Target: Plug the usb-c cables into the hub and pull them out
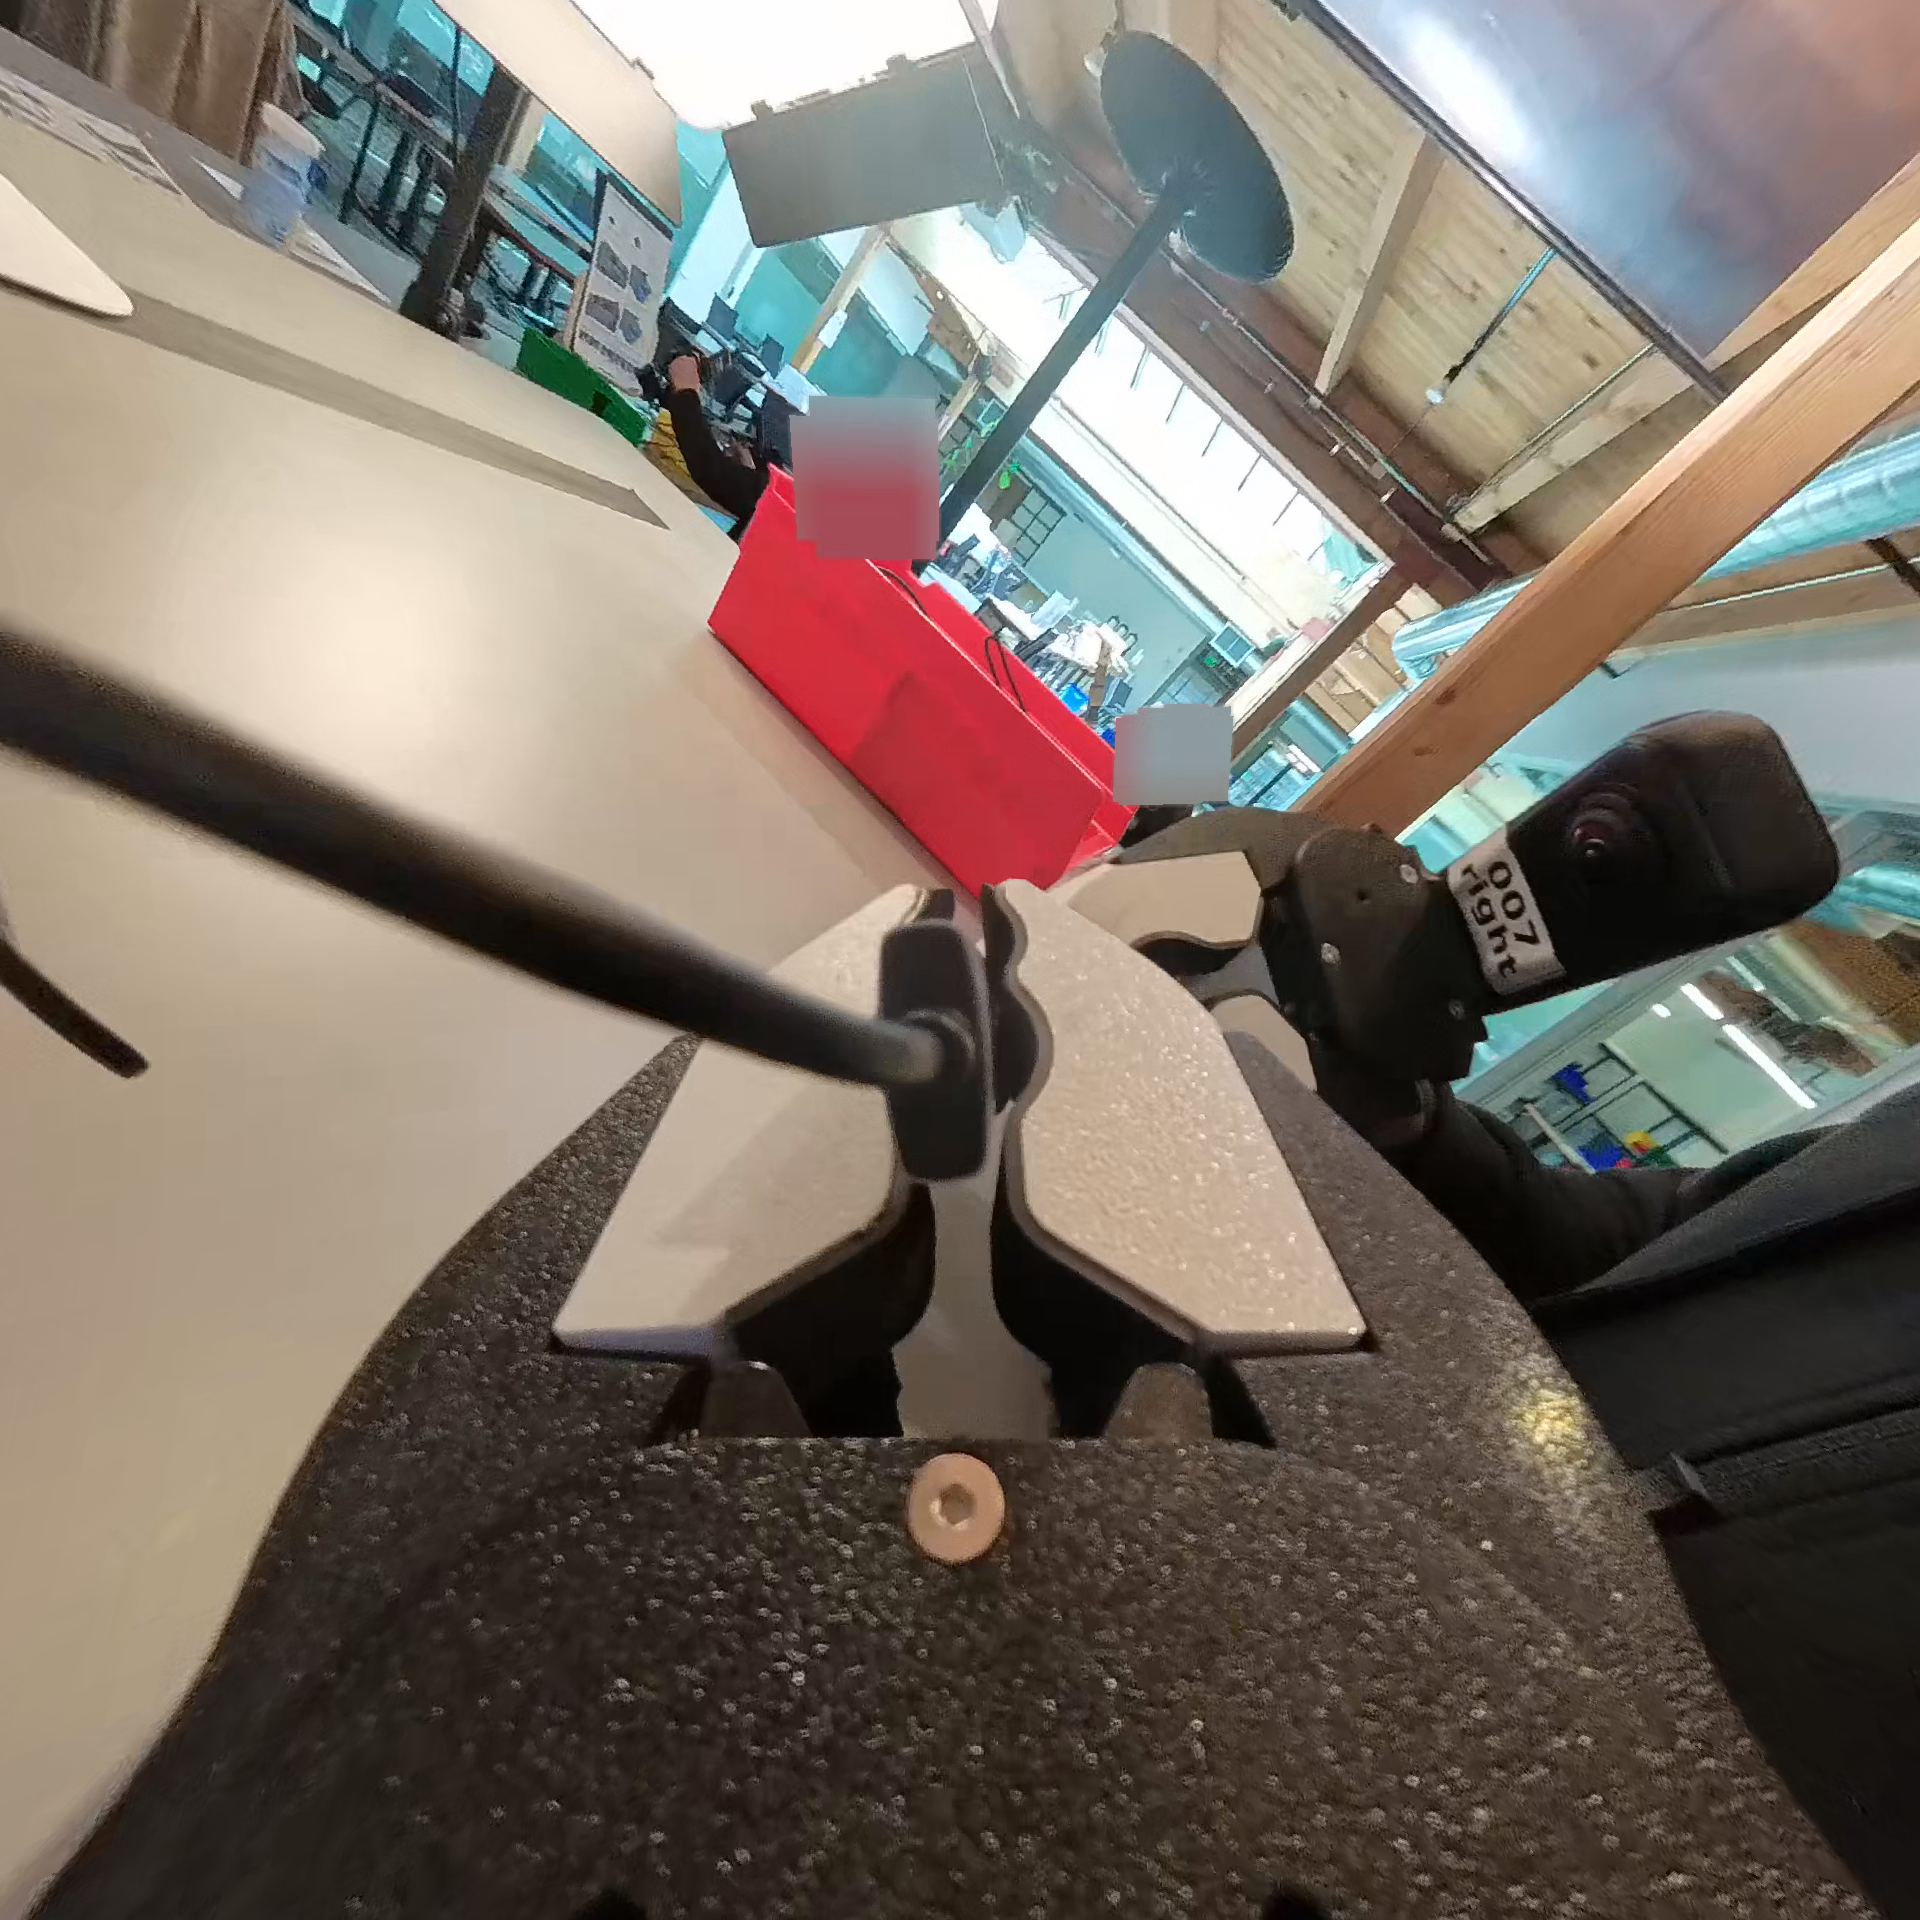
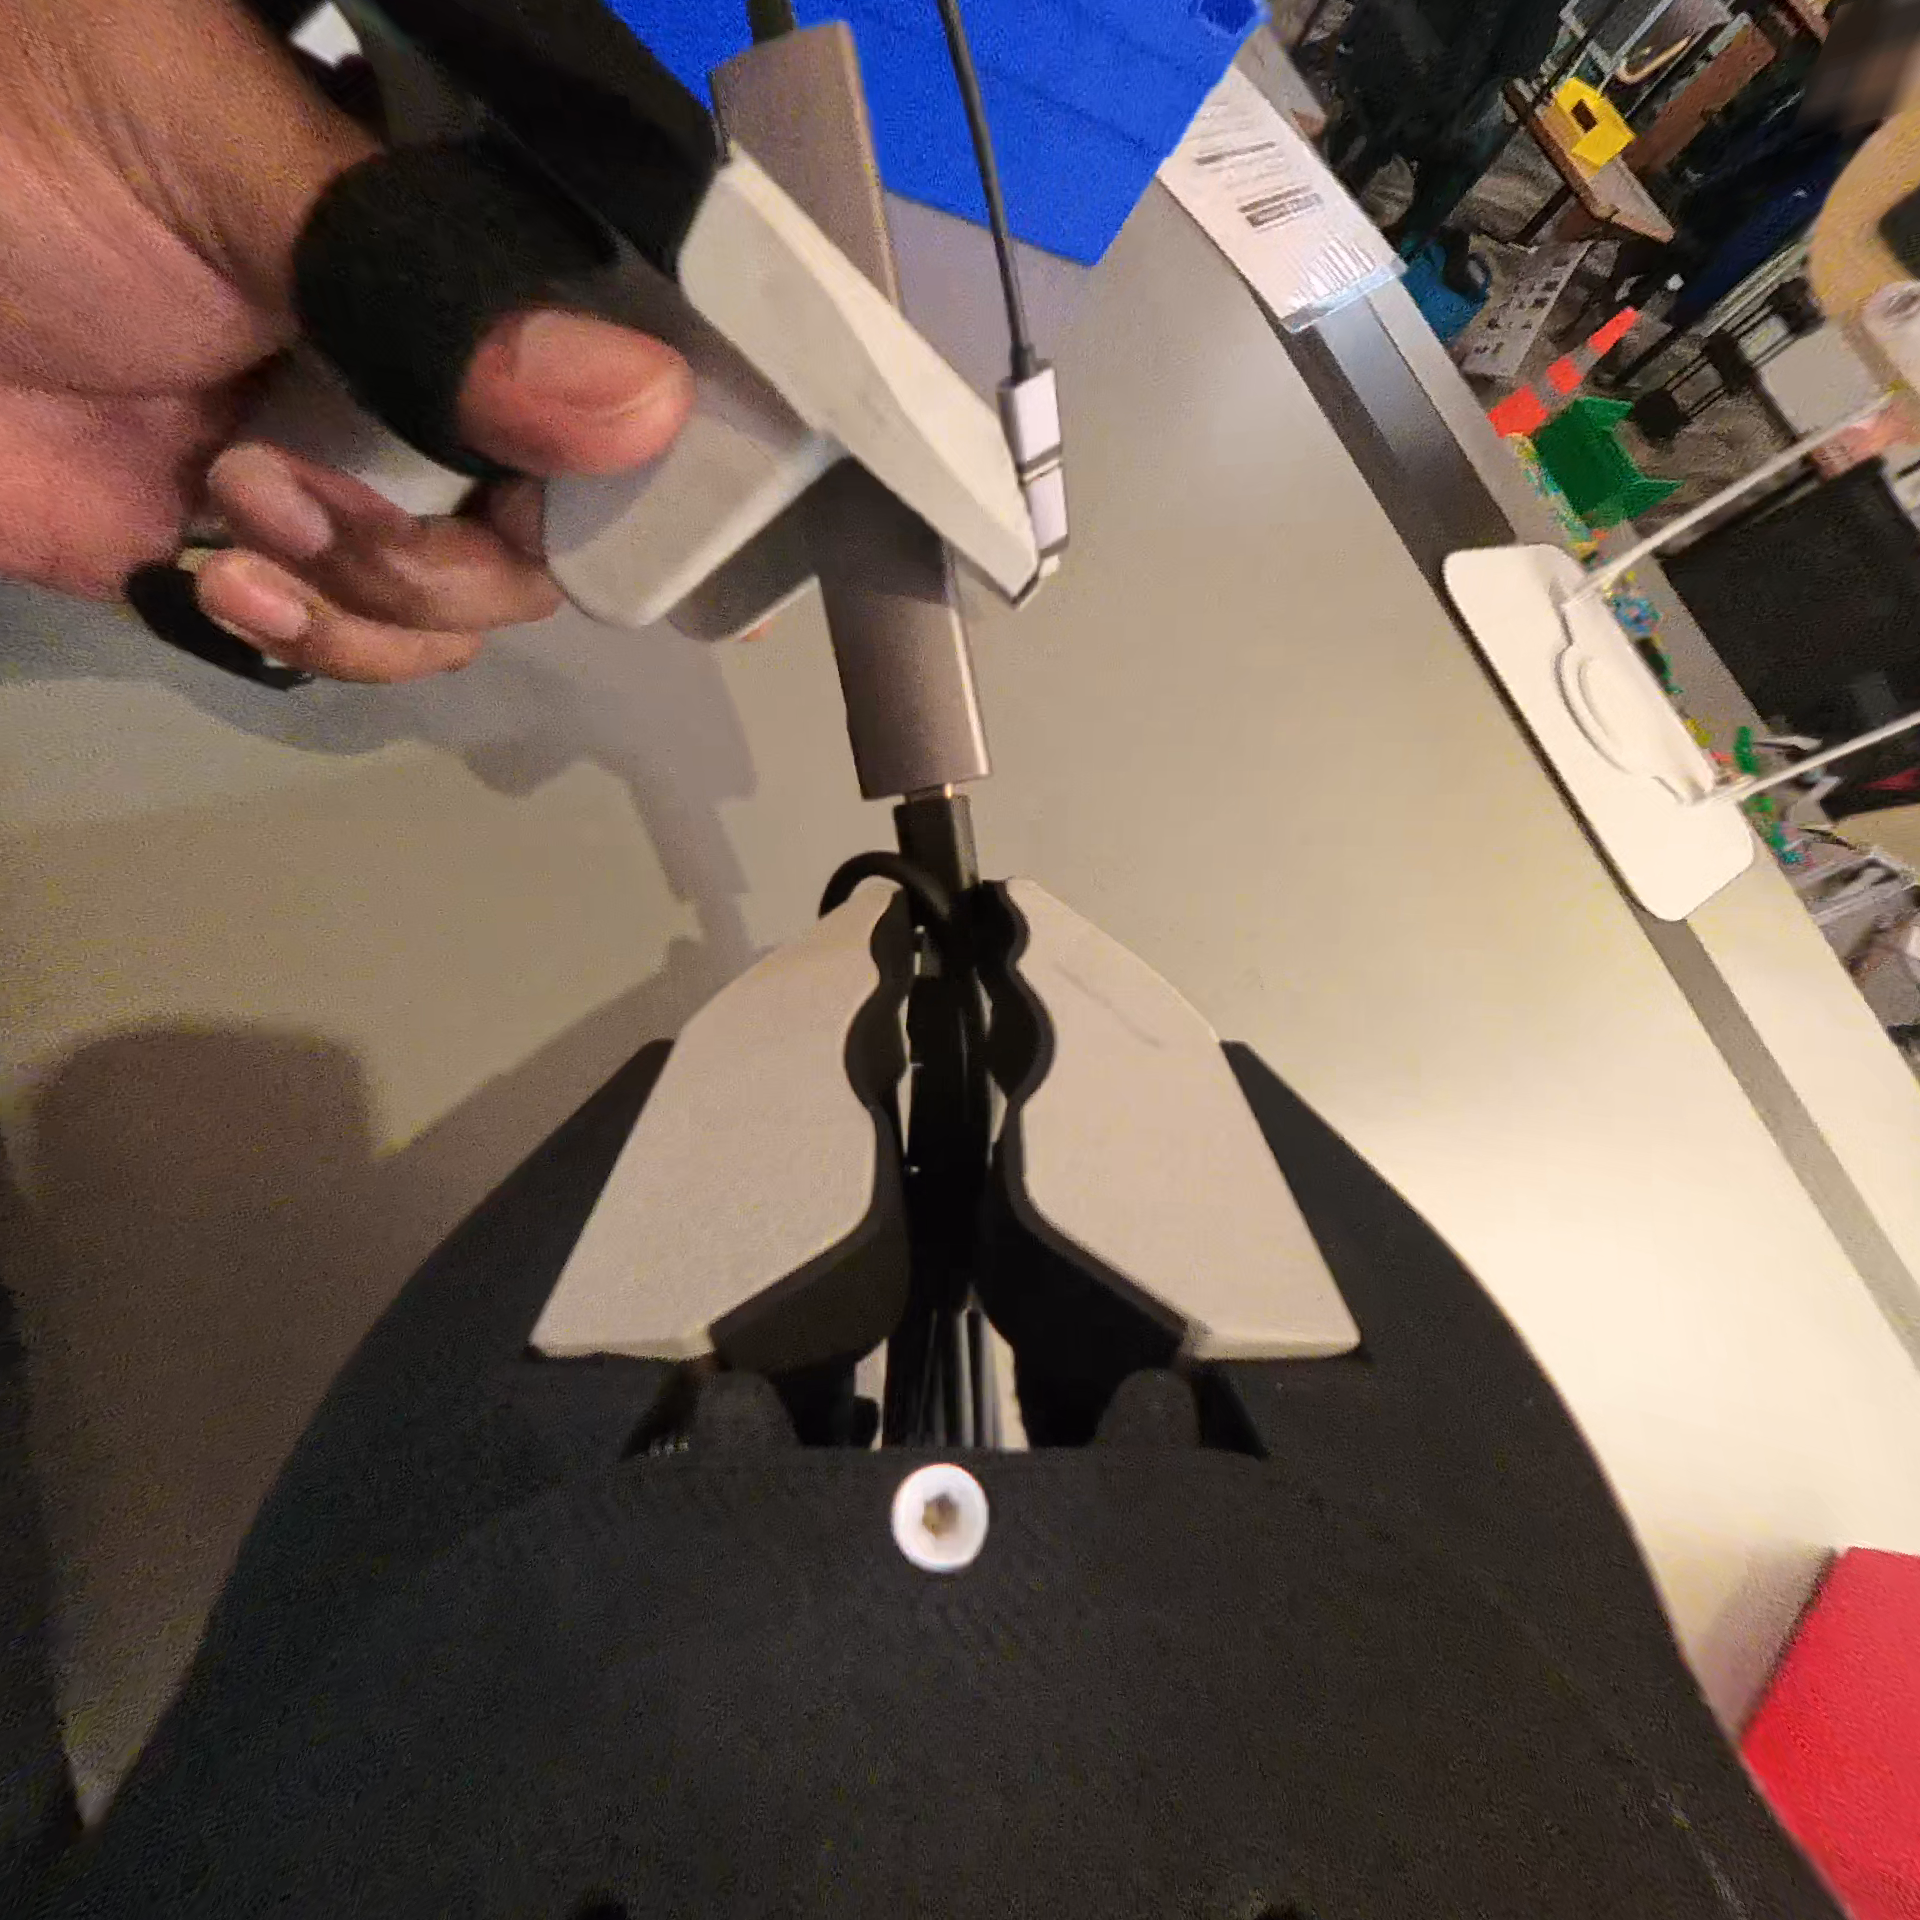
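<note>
Both grippers (image 1: 982,914) (image 2: 951,894) — fingers clamped

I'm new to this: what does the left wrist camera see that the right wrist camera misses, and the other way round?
Only the left wrist view: a wooden beam and a round black disc on a pole overhead.
Only the right wrist view: the grey hub, the black plug pinched by the right gripper at the hub's end, a silver plug, and a hand.
Both: the red bin and the pale table.
</note>
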Demonstrator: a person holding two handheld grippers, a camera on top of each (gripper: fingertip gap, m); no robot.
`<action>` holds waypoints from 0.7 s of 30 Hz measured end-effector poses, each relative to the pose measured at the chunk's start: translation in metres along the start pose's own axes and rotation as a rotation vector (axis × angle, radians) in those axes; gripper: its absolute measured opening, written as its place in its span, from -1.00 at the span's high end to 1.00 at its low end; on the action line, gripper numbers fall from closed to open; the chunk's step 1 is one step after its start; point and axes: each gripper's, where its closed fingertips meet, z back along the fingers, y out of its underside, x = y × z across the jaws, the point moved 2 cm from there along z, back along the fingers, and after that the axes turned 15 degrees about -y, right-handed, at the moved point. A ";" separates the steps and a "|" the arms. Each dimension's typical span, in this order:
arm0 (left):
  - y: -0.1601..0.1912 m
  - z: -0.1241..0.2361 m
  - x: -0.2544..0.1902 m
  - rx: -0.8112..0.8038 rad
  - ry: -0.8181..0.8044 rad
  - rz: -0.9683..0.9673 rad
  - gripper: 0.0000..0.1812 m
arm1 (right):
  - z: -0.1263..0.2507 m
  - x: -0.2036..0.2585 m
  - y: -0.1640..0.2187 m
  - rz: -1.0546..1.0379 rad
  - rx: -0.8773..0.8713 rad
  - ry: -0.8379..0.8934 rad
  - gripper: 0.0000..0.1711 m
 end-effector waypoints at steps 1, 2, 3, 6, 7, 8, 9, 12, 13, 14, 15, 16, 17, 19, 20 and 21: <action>-0.002 0.001 0.002 0.009 -0.006 -0.020 0.91 | -0.002 0.004 -0.002 0.052 0.019 0.033 0.85; -0.002 0.003 0.003 0.026 0.002 -0.021 0.91 | -0.004 0.011 -0.002 0.115 0.054 0.054 0.85; 0.000 0.005 0.003 0.034 0.015 -0.007 0.91 | -0.003 0.014 -0.002 0.143 0.065 0.060 0.85; -0.029 0.029 0.029 -0.148 -0.105 0.054 0.90 | 0.018 -0.019 0.043 0.141 0.268 0.193 0.85; -0.054 0.060 0.054 -0.253 -0.140 0.135 0.90 | 0.035 -0.034 0.075 0.064 0.304 0.231 0.85; -0.071 0.089 0.073 -0.336 -0.183 0.171 0.91 | 0.050 -0.039 0.100 -0.032 0.291 0.216 0.85; -0.072 0.103 0.081 -0.304 -0.226 0.124 0.91 | 0.060 -0.037 0.117 -0.067 0.312 0.187 0.85; -0.049 0.094 0.078 -0.118 -0.241 0.034 0.91 | 0.071 -0.036 0.107 0.015 0.322 0.193 0.85; -0.044 0.087 0.073 -0.093 -0.209 0.028 0.91 | 0.074 -0.039 0.096 0.021 0.292 0.208 0.85; -0.038 0.077 0.066 -0.055 -0.162 0.031 0.91 | 0.079 -0.044 0.085 0.024 0.264 0.230 0.85; -0.031 0.067 0.060 -0.015 -0.121 0.045 0.91 | 0.088 -0.051 0.076 0.025 0.248 0.261 0.85; -0.025 0.059 0.055 0.020 -0.085 0.063 0.91 | 0.099 -0.059 0.069 0.023 0.241 0.290 0.85; -0.018 0.051 0.049 0.052 -0.051 0.075 0.91 | 0.114 -0.068 0.063 0.020 0.231 0.319 0.85; -0.002 0.040 0.042 0.121 -0.019 0.073 0.91 | 0.154 -0.087 0.053 0.000 0.194 0.376 0.85; 0.006 0.037 0.038 0.152 -0.009 0.058 0.91 | 0.177 -0.097 0.049 -0.005 0.181 0.406 0.85; 0.012 0.035 0.036 0.180 0.002 0.044 0.91 | 0.200 -0.107 0.046 -0.002 0.183 0.436 0.85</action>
